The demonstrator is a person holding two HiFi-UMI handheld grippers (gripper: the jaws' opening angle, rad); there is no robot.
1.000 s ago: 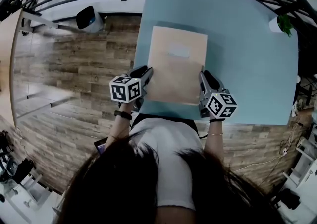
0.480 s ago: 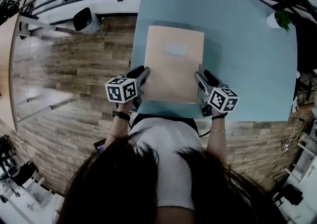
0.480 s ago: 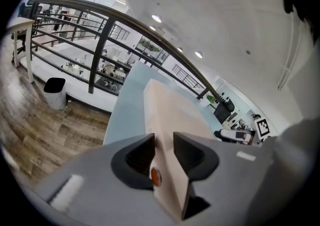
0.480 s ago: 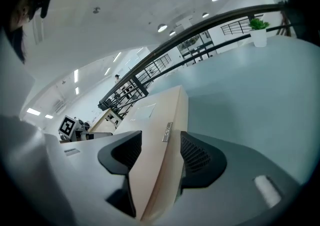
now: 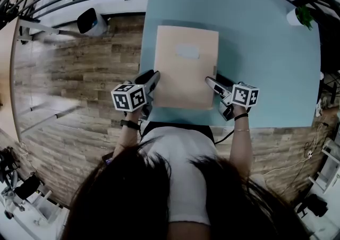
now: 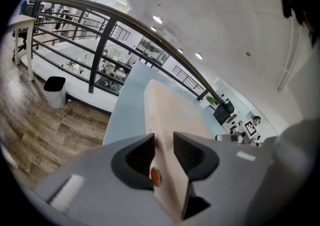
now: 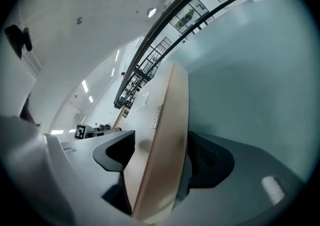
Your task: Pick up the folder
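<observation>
At frame centre, the folder sits over the blue table, with open surface at right. Left gripper clamps its left edge. Right gripper jaws are opening around the right edge; the folder's underside is hidden.

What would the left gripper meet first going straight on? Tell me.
The folder: its edge sits between the left gripper's fingers, seemingly clamped, so going on would likely push it along.

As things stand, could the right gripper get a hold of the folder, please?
Probably yes. The folder has its right edge between the jaws of the right gripper, which are opening and leave a gap at one pad. Nothing else stands between them, so closing again should be enough to grip it.
</observation>
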